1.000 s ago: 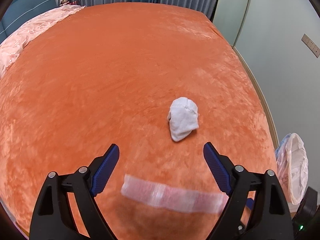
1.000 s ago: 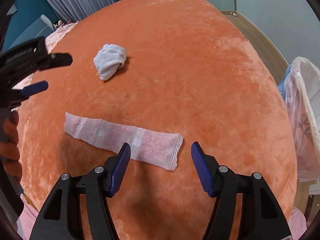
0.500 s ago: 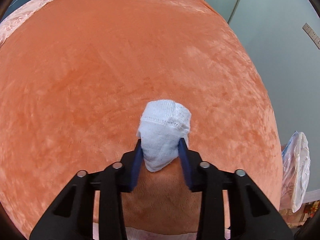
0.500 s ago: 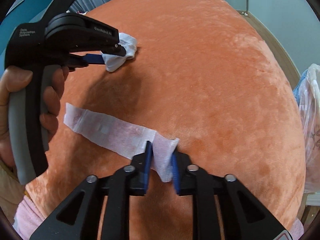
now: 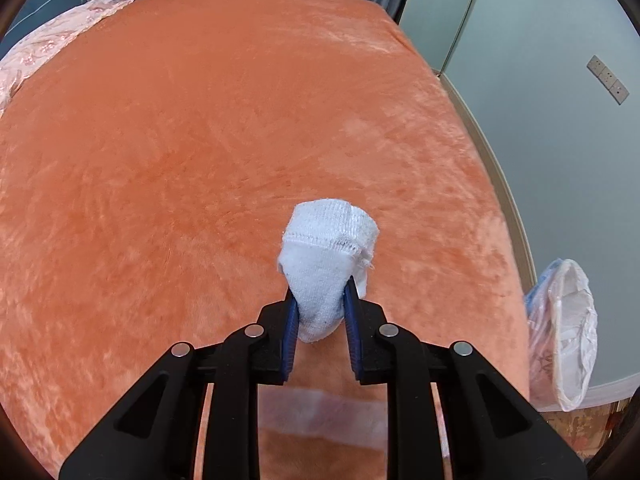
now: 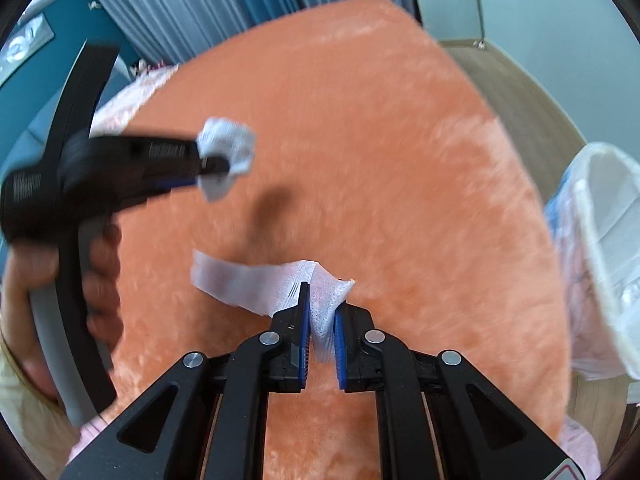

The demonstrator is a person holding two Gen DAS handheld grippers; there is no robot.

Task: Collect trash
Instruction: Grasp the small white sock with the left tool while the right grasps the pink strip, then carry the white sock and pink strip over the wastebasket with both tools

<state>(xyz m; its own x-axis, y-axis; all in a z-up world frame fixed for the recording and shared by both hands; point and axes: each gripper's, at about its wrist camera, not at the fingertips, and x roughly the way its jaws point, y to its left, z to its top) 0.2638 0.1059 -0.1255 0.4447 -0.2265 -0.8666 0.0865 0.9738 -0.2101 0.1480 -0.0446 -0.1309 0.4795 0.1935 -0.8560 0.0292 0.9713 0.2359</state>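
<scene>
- Gripping a crumpled white sock (image 5: 326, 272) between the blue pads (image 5: 291, 320) of the left gripper (image 5: 320, 304), jaws closing further on its lower end, cuff poking out toward 12 o'clock.
- Pinching one end of a long white wrapper (image 6: 256, 284) in the right gripper (image 6: 320, 320), pads almost together and clamped on the bunched end, the rest trailing toward 9 o'clock, seemingly lifted off the blanket (image 5: 200, 140); too blurred to be sure.
- Showing, in the right wrist view, the left gripper at 10 o'clock with the sock hanging above the bed, a faint shadow on the blanket beneath it, so probably clear of the surface.
- Holding that gripper's handle in a hand (image 6: 44, 292) at 9 o'clock.
- Showing a blurred stretch of the wrapper below the left gripper, at 6 o'clock in the left wrist view.
- Waiting at the bed's edge: a bin (image 5: 564, 336) lined with a clear bag, at 3 to 4 o'clock in both views, well apart from both grippers.
- Judging progress: both visible scraps picked up, neither yet dropped; carrying them across to the bin and releasing looks like the remaining work.
- Seeing no other litter on the orange blanket; a pink quilt (image 5: 44, 52) lying at 10 o'clock.
</scene>
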